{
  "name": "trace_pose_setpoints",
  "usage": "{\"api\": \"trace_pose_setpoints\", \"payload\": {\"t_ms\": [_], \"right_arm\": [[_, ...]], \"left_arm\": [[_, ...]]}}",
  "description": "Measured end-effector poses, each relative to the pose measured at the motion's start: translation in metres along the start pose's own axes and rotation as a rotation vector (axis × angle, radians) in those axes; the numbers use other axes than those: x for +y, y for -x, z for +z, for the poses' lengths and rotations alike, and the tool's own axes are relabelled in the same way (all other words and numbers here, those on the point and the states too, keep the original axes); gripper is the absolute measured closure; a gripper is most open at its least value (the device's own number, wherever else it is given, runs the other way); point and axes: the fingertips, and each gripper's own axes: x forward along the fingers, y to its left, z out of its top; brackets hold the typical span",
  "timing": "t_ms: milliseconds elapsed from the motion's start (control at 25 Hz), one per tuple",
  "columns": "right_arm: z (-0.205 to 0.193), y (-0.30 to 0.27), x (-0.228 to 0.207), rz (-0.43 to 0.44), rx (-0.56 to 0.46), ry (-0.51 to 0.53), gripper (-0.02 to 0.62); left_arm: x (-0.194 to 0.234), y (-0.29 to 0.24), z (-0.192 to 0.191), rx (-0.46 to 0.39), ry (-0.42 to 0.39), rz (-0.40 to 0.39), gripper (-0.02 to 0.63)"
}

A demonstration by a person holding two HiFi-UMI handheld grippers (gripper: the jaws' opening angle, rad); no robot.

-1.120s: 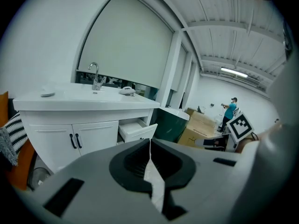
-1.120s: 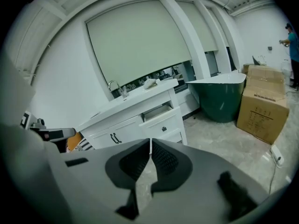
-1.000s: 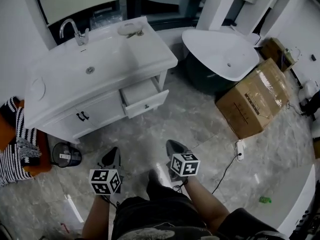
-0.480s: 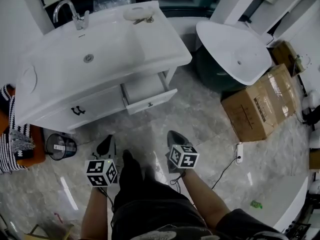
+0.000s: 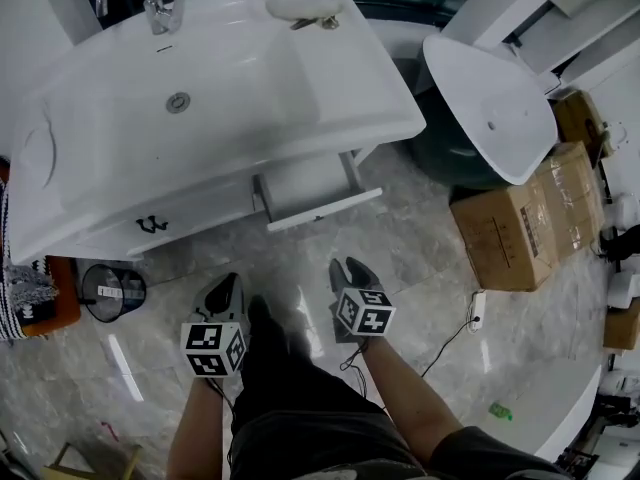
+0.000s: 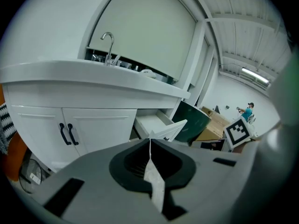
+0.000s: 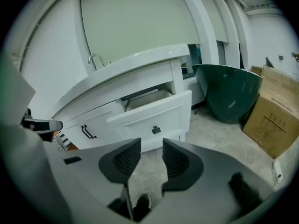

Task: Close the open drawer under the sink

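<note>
Left tongs [image 5: 222, 288] are clenched together, empty. Right tongs [image 5: 350, 270] are opening, with nothing between them. Both are well apart from the open drawer [image 5: 318, 203].

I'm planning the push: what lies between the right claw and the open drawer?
Only bare floor, between the right claw, its empty jaws opening, and the open drawer; the head view shows it.

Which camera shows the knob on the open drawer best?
The right gripper view: the drawer front faces it, with the dark knob plain at its middle. The head view looks down into the drawer, its front nearly edge-on. The left gripper view shows no knob.
</note>
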Motion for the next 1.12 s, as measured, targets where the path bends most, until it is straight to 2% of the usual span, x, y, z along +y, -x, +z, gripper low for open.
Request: {"api": "trace_pose_setpoints", "payload": {"t_ms": [280, 480, 560, 640, 800, 1120], "right_arm": [[-0.003, -0.076, 0.004, -0.041, 0.021, 0.048, 0.451], [0.003, -0.116, -0.005, -0.106, -0.007, 0.073, 0.476], [-0.001, -0.131, -0.009, -0.104, 0.004, 0.096, 0.474], [-0.004, -0.142, -0.011, -0.098, 0.021, 0.152, 0.442], [-0.002, -0.158, -0.010, -0.091, 0.017, 0.237, 0.438], [0.001, -0.173, -0.014, -0.071, 0.042, 0.249, 0.445]], "left_arm": [[0.037, -0.040, -0.007, 0.018, -0.008, 0.004, 0.589], [0.060, -0.058, -0.011, 0.030, -0.001, 0.005, 0.589], [0.067, -0.063, -0.017, 0.042, 0.005, 0.007, 0.589], [0.071, -0.068, -0.025, 0.054, 0.011, 0.008, 0.589], [0.078, -0.081, -0.037, 0.074, 0.011, -0.001, 0.589], [0.067, -0.096, -0.038, 0.100, -0.007, -0.042, 0.589]]}}
